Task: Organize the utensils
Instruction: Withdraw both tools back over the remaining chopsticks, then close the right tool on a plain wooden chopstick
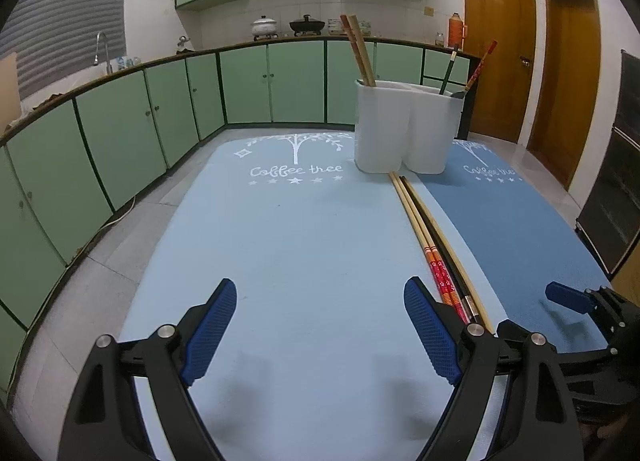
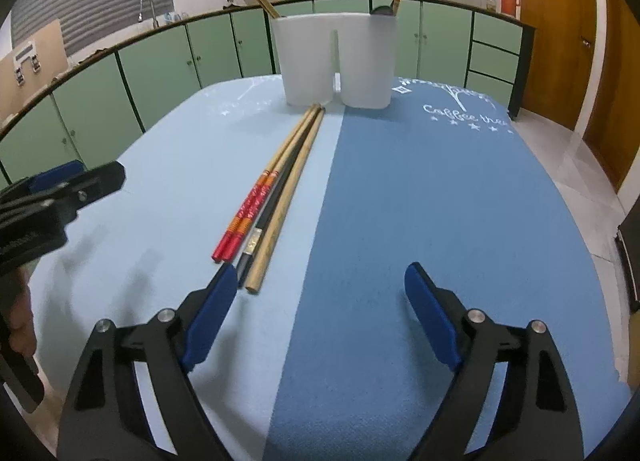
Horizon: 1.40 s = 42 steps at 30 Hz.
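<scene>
Step in hand, as judged: a pick has yet to begin. Both grippers hang low over the table, neither touching a utensil.

Left gripper [image 1: 320, 325]: jaws spread wide, nothing between them; it sits over the light-blue mat [image 1: 280, 241], with the loose chopsticks just outside its right finger. Right gripper [image 2: 320, 313]: jaws likewise spread and empty, over the dark-blue mat [image 2: 440, 221], with the chopstick butts just beside its left finger.

Location of task items: the loose chopsticks [image 2: 272, 197] lie flat in a tight bundle on the light-blue mat close to the seam between the two mats, tips reaching the foot of the white utensil holder [image 2: 336, 61], which stands upright at the far end of the table.

Count:
- Loose chopsticks: four. Two red-handled [image 2: 244, 221], one black [image 2: 256, 233], one plain wooden [image 2: 280, 213].
- Holder: one, two-lobed.
- Left lobe: two brown chopsticks [image 1: 360, 49].
- Right lobe: one dark-green chopstick [image 1: 448, 73], one red chopstick [image 1: 480, 65], and what appears to be a spoon bowl; its detail is unclear.

Next move, as judged: a gripper must shift sideways to straddle a chopstick, close on it, lift and drop it into the matching lobe. The sticks touch one another, so isolating one calls for care.
</scene>
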Each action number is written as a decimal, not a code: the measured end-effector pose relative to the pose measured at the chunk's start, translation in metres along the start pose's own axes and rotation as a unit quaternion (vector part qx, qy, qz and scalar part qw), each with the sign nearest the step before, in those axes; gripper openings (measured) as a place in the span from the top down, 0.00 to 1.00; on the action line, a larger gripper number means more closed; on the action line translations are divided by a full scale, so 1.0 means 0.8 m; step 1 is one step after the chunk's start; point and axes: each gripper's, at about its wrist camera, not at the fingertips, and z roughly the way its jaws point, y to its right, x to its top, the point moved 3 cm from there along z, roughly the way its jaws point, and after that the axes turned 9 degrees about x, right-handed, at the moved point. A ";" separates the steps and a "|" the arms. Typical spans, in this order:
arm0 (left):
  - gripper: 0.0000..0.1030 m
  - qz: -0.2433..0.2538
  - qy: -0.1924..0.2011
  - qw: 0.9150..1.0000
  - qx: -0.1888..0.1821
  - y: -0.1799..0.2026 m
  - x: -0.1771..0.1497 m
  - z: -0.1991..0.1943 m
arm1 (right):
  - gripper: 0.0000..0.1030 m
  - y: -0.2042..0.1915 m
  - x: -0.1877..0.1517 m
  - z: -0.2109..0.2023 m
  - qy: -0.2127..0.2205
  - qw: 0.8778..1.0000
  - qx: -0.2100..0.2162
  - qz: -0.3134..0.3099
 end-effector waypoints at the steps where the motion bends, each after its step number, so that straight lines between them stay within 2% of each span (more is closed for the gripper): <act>1: 0.18 0.000 0.000 1.000 -0.001 0.000 0.000 0.000 | 0.20 0.001 0.000 0.001 -0.002 1.000 -0.001 0.001; 14: 0.18 0.000 -0.002 1.000 -0.010 0.007 -0.001 0.003 | 0.26 -0.003 0.002 0.013 -0.021 1.000 -0.013 -0.003; 21: 0.18 0.000 -0.008 1.000 -0.008 0.007 -0.003 0.005 | 0.28 0.013 0.004 0.004 -0.008 0.999 -0.033 0.016; 24: 0.18 -0.001 -0.009 1.000 -0.009 0.008 -0.005 0.006 | 0.35 0.017 0.003 0.000 -0.002 1.000 -0.017 0.024; 28: 0.18 -0.002 -0.012 1.000 -0.010 0.009 -0.006 0.007 | 0.50 0.013 -0.002 0.001 -0.006 0.999 0.010 0.031; 32: 0.18 -0.003 -0.014 1.000 -0.009 0.009 -0.008 0.008 | 0.61 0.002 -0.002 0.003 -0.006 1.000 0.016 0.021; 38: 0.18 -0.007 -0.016 1.000 -0.009 0.007 -0.009 0.009 | 0.71 -0.012 -0.003 0.007 -0.009 1.000 0.026 0.008; 42: 0.18 -0.009 -0.016 1.000 -0.010 0.007 -0.009 0.009 | 0.73 -0.018 -0.004 0.009 -0.009 1.000 0.015 -0.004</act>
